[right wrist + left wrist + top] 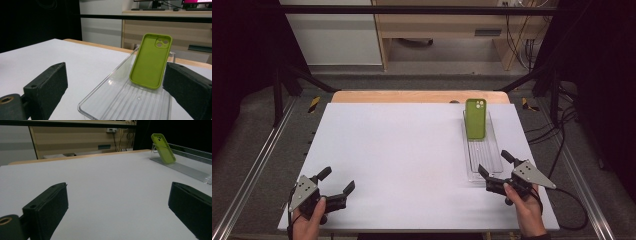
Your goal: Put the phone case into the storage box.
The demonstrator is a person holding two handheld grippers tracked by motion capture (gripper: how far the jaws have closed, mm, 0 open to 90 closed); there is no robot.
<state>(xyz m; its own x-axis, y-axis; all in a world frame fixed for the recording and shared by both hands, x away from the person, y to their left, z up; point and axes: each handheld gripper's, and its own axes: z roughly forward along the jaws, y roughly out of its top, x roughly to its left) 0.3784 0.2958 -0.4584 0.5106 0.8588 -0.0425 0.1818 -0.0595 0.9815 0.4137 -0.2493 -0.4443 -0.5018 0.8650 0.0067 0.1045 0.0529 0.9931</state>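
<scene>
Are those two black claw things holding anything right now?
No, nothing is held. The left gripper and right gripper both stand open and empty. The green phone case leans untouched in the clear tray.

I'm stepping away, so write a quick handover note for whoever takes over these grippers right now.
Left gripper: open, empty, low over the table's near left corner.
Right gripper: open, empty, at the near end of the clear tray, fingers pointing along it.
Green phone case: leaning tilted at the tray's far end, camera hole up.
Done: nothing gripped yet.
Left: probably reach in with the right gripper and take the case.
</scene>
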